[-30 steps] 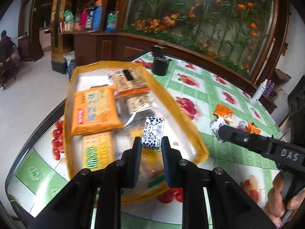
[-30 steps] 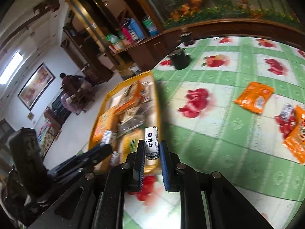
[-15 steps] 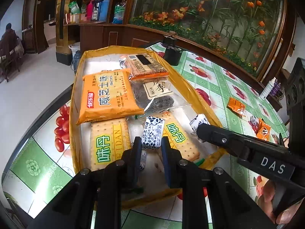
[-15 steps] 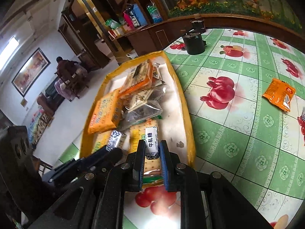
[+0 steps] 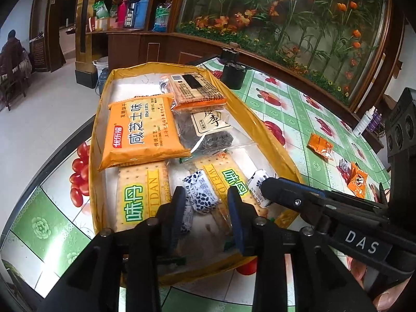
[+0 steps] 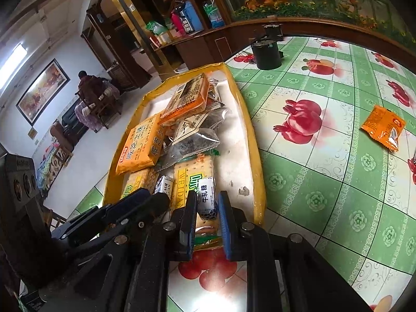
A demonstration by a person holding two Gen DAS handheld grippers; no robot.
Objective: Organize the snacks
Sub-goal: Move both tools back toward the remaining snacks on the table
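Yellow-rimmed tray (image 5: 262,130) sits at the near-left edge of the table (image 5: 306,119), whose cloth is green-checked with a fruit print.

Left candy (image 5: 200,191), white wrapper with dark leaf print, lies in the tray's near end, across the gap between two cracker packs (image 5: 140,195). It sits between the spread fingers of the left gripper (image 5: 206,209), with a gap on the right side; contact on the left side cannot be told. Left tongs read as open.

Right candy (image 6: 206,199), white-and-blue milk-candy wrapper, stands on end over the right-hand cracker pack (image 6: 193,182). The right gripper (image 6: 206,212) has its jaws parted with the candy between them; small gaps show on both sides, so it looks released, though light contact cannot be ruled out. In the left wrist view this candy (image 5: 258,188) is seen at the tip of the right gripper (image 5: 267,195).

Pose: both grippers reach in low over the tray's near rim, side by side, the right one angled across from the right.

Further up the tray: orange biscuit pack (image 5: 141,132), dark seed bag with clear window (image 5: 208,132), orange-edged packet (image 5: 195,91) on top toward the far end.

On the table beyond: black cylindrical container (image 5: 232,74) past the far end of the tray; orange sachets (image 5: 319,147) well apart toward the right side.
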